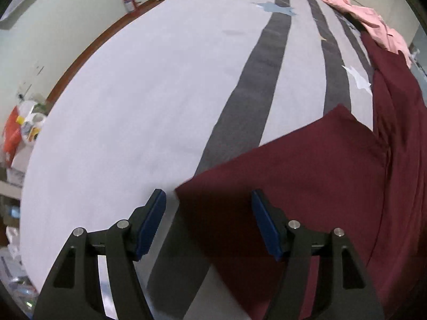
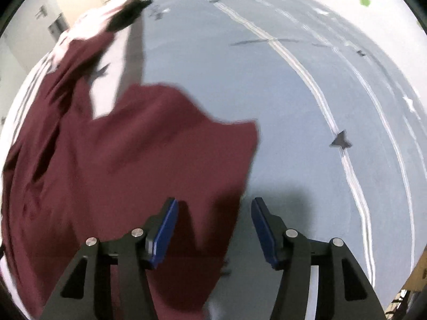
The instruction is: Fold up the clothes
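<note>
Maroon garment [image 1: 307, 176] lies rumpled, partly folded, on striped sheet [image 1: 133, 93]

A maroon garment [image 1: 307, 176] lies spread on the bed, partly folded, one straight edge crossing the dark stripes. At the bed's far edge, a crumpled pink garment [image 1: 373, 24] rests against the maroon garment's far end.

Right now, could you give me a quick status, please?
Left gripper open, right gripper open. Maroon garment flat on bed sheet, unheld. Pink garment beyond it.
</note>
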`<state>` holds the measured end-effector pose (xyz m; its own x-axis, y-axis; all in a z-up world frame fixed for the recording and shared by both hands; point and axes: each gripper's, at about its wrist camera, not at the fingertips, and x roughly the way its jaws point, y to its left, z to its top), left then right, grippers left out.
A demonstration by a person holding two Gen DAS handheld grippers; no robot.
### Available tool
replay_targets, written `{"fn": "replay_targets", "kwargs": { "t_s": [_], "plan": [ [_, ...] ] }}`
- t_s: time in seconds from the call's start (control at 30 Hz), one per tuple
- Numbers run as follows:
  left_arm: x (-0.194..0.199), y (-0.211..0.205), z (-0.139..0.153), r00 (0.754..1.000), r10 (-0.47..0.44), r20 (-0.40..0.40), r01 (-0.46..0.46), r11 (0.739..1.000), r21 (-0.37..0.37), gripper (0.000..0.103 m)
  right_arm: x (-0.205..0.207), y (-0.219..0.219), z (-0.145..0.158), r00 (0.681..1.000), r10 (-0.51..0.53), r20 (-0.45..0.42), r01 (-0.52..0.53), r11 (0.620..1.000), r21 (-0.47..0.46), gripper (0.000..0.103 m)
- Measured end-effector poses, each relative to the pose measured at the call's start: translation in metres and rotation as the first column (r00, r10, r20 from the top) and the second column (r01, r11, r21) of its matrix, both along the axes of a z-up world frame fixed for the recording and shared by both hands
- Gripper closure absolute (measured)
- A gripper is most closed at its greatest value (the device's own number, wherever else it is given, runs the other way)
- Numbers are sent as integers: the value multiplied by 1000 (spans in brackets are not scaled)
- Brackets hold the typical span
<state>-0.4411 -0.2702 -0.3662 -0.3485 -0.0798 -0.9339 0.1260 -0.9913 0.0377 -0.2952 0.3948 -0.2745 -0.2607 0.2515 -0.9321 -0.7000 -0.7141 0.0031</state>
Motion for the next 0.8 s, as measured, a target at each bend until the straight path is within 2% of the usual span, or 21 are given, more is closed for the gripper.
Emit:
{"fn": "replay_targets", "kwargs": {
  "t_s": [0.07,0.13,0.17,0.2,0.23,0.33,0.5,0.57,0.67,0.7,0.77,0.8],
  "plan": [
    [-4,-3,-2,999,-27,-19,28,999,36,43,3,9,-3,1000,-28,-1,28,1000,8,49],
    [-6,-1,-1,997,-73,-36,74,996,54,64,2,16,-9,998,-58,-4,58,998,9,49],
    [-6,3,0,993,-112,-47,114,993,42,72,-1,18,-16,997,-73,-9,73,997,-4,49],
    [-6,9,2,987,-153,-53,154,988,17,90,-2,23,-20,996,-84,-14,84,996,-22,49],
    [-6,14,4,981,-185,-51,185,983,-9,98,-3,25,-22,995,-95,-19,94,995,-33,49],
    [-5,14,12,982,-182,-52,180,983,-31,99,-17,28,-27,995,-95,-25,95,995,-20,49],
    [3,-23,35,996,-62,-71,57,996,-66,99,-33,38,-30,998,-49,-24,48,998,-34,49],
    [11,-42,46,997,-20,-69,16,998,-57,99,-37,44,-29,999,-34,-31,32,998,-50,49],
    [24,-51,57,998,-22,-60,17,996,-86,99,-47,50,-29,999,-2,-32,0,998,-63,51],
    [27,-51,57,998,-24,-59,18,995,-96,99,-51,49,-30,999,19,-25,-21,998,-65,55],
    [36,-53,58,999,8,-54,-12,996,-89,99,-60,46,-29,997,75,-17,-76,995,-63,87],
    [38,-54,58,998,19,-55,-24,996,-86,99,-64,44,-28,995,98,0,-98,994,-47,95]
  ]
}}
